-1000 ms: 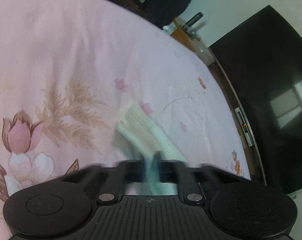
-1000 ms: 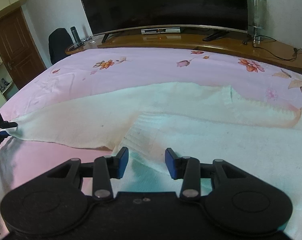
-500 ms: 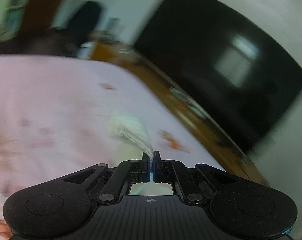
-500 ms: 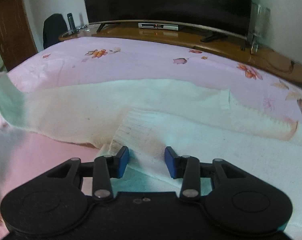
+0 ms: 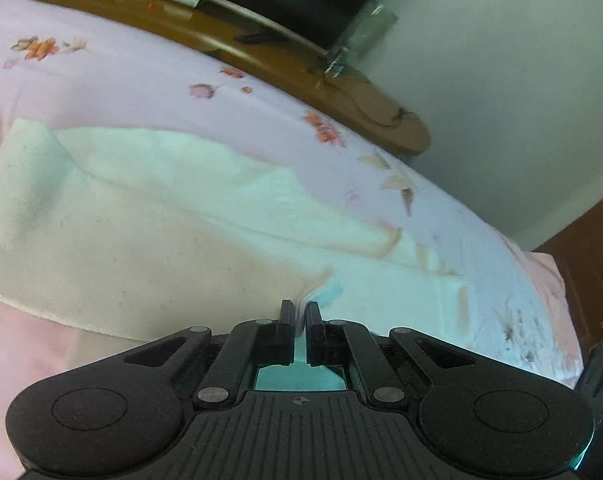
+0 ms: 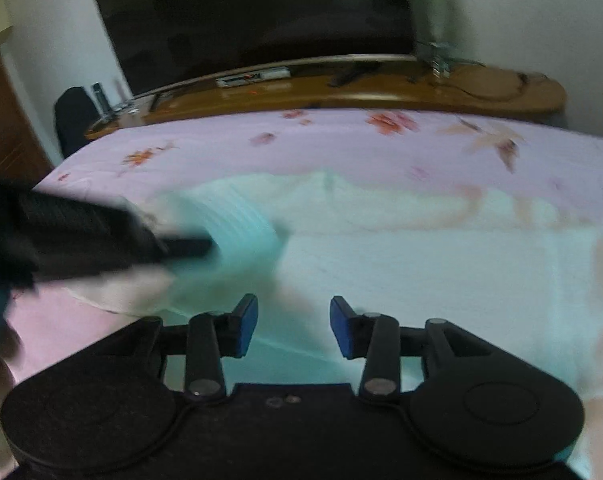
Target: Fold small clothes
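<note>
A small cream knitted sweater (image 5: 149, 232) lies spread on the pink floral bedsheet (image 5: 113, 88). My left gripper (image 5: 300, 316) is shut on the sweater's sleeve cuff and holds it over the sweater body. In the right wrist view the left gripper (image 6: 205, 246) comes in from the left, blurred, with the ribbed cuff (image 6: 241, 224) at its tips. My right gripper (image 6: 293, 322) is open and empty, low over the sweater body (image 6: 441, 276).
A wooden TV bench (image 6: 341, 88) with a large dark television (image 6: 253, 16) runs along the far side of the bed. A dark chair (image 6: 71, 116) stands at the far left. A clear glass object (image 6: 433, 20) stands on the bench at the right.
My left gripper has swung the sleeve cuff from the far left in over the sweater body. My right gripper has stayed open and shifted a little to the right.
</note>
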### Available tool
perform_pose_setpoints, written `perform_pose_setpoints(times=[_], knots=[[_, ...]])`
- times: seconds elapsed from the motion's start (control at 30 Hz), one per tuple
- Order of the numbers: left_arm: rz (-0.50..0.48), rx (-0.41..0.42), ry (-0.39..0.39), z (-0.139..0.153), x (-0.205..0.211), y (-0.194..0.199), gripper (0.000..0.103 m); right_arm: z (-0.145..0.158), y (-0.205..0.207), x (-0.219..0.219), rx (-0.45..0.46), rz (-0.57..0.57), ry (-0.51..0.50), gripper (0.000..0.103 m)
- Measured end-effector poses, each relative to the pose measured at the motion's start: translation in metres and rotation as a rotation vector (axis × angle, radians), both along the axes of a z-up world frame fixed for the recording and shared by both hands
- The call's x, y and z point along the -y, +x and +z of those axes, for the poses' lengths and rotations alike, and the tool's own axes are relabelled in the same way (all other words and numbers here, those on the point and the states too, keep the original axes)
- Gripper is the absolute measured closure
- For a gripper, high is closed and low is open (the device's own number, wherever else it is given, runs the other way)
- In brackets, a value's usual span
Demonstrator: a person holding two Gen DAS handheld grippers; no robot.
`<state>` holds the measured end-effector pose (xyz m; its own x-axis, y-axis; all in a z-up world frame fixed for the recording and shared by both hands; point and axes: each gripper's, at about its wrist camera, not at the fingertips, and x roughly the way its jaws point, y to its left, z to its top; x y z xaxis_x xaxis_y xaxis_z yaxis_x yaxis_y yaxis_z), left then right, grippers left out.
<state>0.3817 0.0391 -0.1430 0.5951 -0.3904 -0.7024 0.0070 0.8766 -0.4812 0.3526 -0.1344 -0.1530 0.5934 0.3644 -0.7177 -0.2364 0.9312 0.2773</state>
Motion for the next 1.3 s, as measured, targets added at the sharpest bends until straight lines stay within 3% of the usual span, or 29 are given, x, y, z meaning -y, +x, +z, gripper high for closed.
perform_pose_setpoints(times=[0.13,0.27,0.37,0.47,0.53,0.67,0.73,0.77,0.8,0.83,0.9,0.97,1.13,1.3], knots=[[0.022,0.037,-0.033,0.025,-0.014,-0.011,0.1,-0.002,-0.008,0.012,-0.014,-0.012,0.024,0.062],[0.045,0.056,-0.059,0.034,-0.036,-0.017,0.1,-0.004,-0.008,0.01,-0.049,-0.002,0.11,0.061],[0.044,0.057,0.009,0.033,-0.045,-0.023,0.1,-0.002,-0.009,0.0,-0.063,0.027,0.139,0.058],[0.093,0.056,0.008,0.028,-0.06,-0.025,0.1,-0.002,-0.008,-0.009,-0.077,0.052,0.168,0.052],[0.122,0.05,0.052,0.022,-0.071,-0.029,0.1,-0.003,-0.006,-0.013,-0.088,0.058,0.181,0.051],[0.17,0.042,0.165,0.008,-0.093,-0.04,0.1,-0.005,0.001,-0.007,-0.088,-0.014,0.183,0.054],[0.177,0.035,0.208,0.0,-0.098,-0.042,0.1,-0.009,0.005,-0.003,-0.095,-0.037,0.184,0.069],[0.189,0.027,0.21,-0.003,-0.101,-0.043,0.1,-0.012,0.008,-0.003,-0.104,-0.036,0.204,0.087],[0.202,0.023,0.209,-0.007,-0.103,-0.041,0.1,-0.014,0.011,-0.006,-0.113,-0.031,0.211,0.094],[0.217,0.022,0.215,-0.009,-0.105,-0.041,0.1,-0.016,0.012,-0.009,-0.114,-0.026,0.21,0.094],[0.224,0.028,0.242,-0.01,-0.107,-0.042,0.1,-0.013,0.012,-0.019,-0.089,0.005,0.182,0.096],[0.205,0.04,0.269,-0.008,-0.105,-0.043,0.1,0.001,0.008,-0.022,0.002,0.001,0.096,0.097],[0.142,0.063,0.295,-0.008,-0.084,-0.045,0.1,0.033,0.002,0.011,0.129,-0.053,-0.019,0.097],[0.095,0.051,0.306,-0.018,-0.06,-0.042,0.1,0.031,-0.003,0.066,0.108,-0.152,-0.088,0.097]])
